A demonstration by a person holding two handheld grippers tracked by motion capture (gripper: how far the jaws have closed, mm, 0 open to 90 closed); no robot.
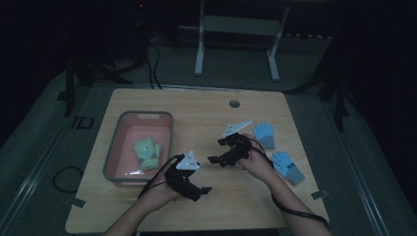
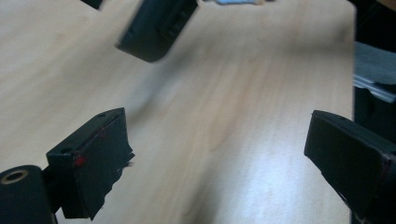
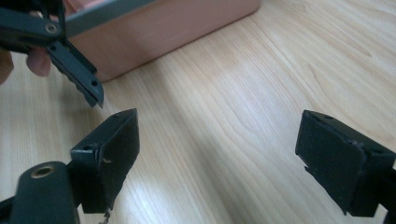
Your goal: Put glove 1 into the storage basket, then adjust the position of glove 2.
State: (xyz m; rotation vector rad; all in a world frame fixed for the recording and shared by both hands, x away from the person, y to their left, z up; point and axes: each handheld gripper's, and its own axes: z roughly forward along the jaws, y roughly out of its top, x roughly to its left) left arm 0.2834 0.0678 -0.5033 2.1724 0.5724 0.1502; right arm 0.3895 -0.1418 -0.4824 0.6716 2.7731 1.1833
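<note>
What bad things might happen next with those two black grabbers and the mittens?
The left gripper and right gripper sit close together over the table, both with jaws open, so they might bump. The two blue gloves lie near the table's right edge and could get pushed off.

The dim floor mat (image 1: 59, 128) bears letters that seem to read "ID".

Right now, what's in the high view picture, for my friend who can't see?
A person holds two open black grippers, left and right, over a wooden table. Green gloves lie in a pink bin; two blue gloves lie at right.
</note>
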